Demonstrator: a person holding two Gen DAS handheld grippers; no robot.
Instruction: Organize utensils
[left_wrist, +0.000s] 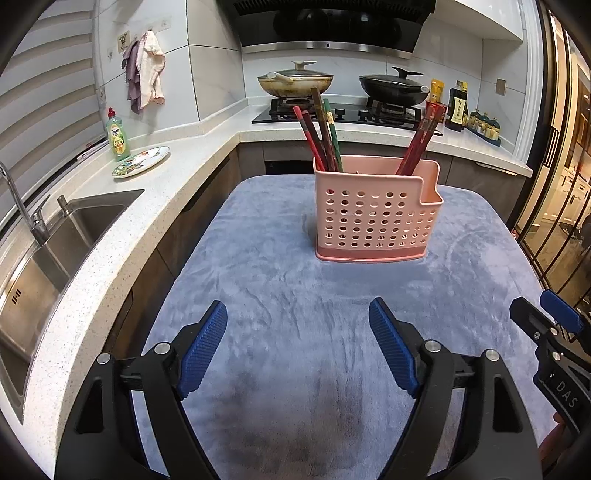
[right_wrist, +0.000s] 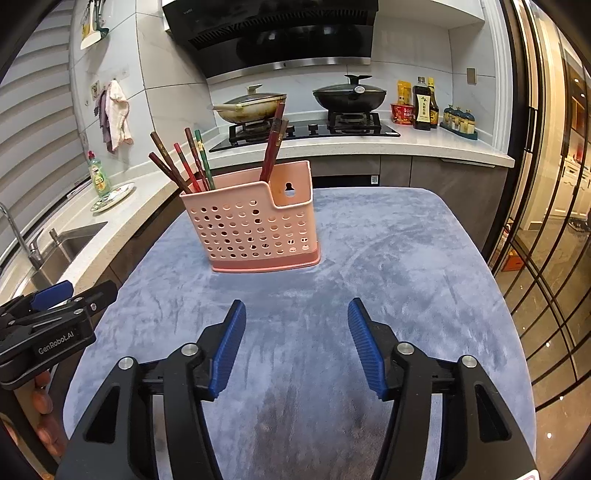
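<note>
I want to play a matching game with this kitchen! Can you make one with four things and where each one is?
Things:
1. pink holder
2. chopsticks
3. green bottle
4. black wok

Places:
A. on the stove
B. beside the painted plate
C. on the blue cloth
D. standing in the holder

Pairs: 1-C, 2-D, 3-B, 4-A

Two black plastic frames are being seen — the left tool (left_wrist: 297, 347) and the right tool (right_wrist: 297, 343). Ribbed blue pads (left_wrist: 205, 349) are being carried on each finger, silver screws (right_wrist: 189, 349) are showing at the pivots — white "GenRobot.AI" lettering (right_wrist: 56, 344) is being displayed.
</note>
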